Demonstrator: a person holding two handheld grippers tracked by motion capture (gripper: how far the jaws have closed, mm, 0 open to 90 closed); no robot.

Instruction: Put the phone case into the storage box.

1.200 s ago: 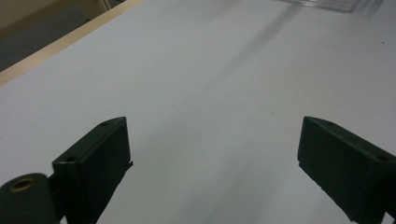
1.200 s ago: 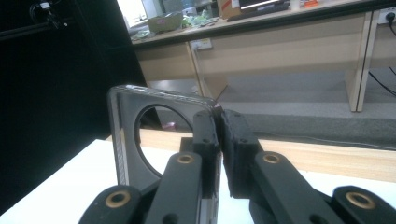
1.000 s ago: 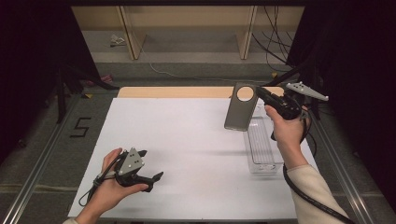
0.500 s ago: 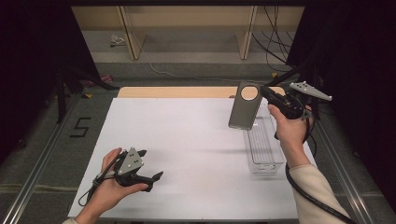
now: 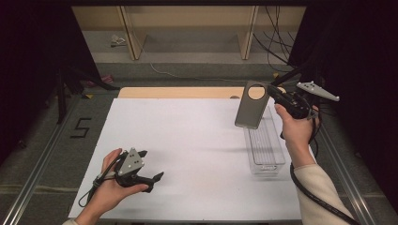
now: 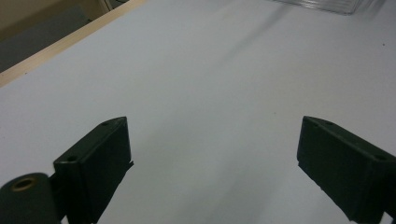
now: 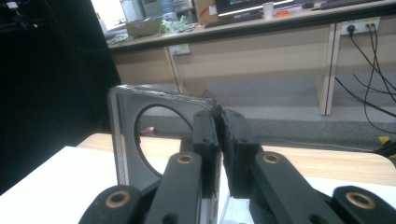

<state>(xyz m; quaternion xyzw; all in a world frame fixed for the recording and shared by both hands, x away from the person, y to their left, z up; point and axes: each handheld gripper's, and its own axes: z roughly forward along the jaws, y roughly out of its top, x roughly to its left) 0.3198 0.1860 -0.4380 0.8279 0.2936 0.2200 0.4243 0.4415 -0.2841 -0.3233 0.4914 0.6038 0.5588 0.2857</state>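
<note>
Right gripper (image 5: 271,92) clamped on grey lid (image 5: 251,105), held above clear bin (image 5: 265,145). Left gripper (image 5: 151,165) wide open, empty, on table (image 5: 187,140).

The flat lid (image 5: 251,107) with its round hole is dark grey, and the long bin (image 5: 265,152) beneath it is clear. The table (image 5: 197,140) is plain white with a pale wooden edge. Both the left gripper (image 5: 151,165) and the right gripper (image 5: 270,90) are black, each topped by a light grey plate.
</note>
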